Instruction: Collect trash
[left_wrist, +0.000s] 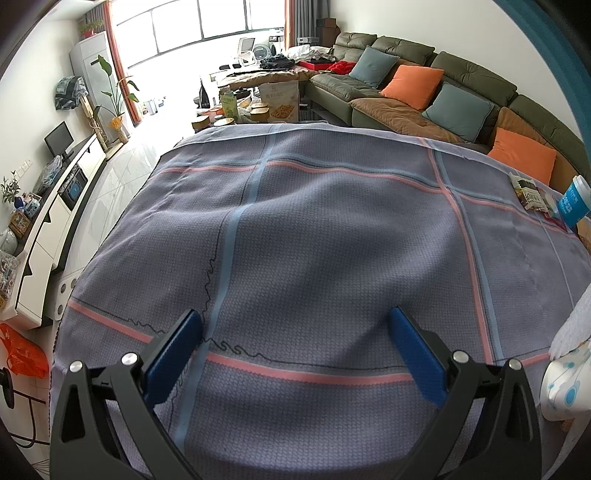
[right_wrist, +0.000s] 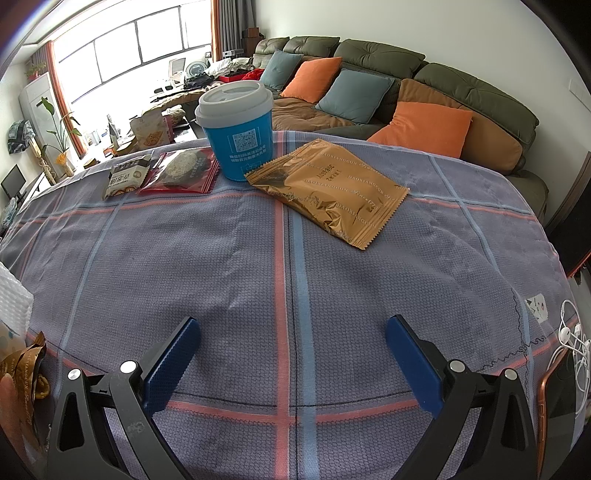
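Grey-purple checked cloth (right_wrist: 221, 258), crossed by pink and pale blue stripes, is spread over a table, and both hand-held grippers are seen above it from their own wrist cameras. In the right wrist view the right gripper (right_wrist: 293, 328) is held with its blue-padded fingers (right_wrist: 171, 360) wide apart and nothing between them. Beyond it, near the far edge, a blue paper cup (right_wrist: 240, 136) with a white lid stands upright; a crinkled gold snack wrapper (right_wrist: 328, 192) lies flat just to its right, and a red-edged clear packet (right_wrist: 181, 171) and a small dark-and-white packet (right_wrist: 127, 177) lie to its left. White earphones (right_wrist: 570, 332) and a phone (right_wrist: 557, 402) are seen at the right edge of the cloth — well apart from the trash. In the left wrist view the left gripper (left_wrist: 295, 325) is likewise spread apart and empty over bare cloth, with the cup far off to the right. A green sofa (right_wrist: 461, 81) with orange and blue cushions is seen behind the table
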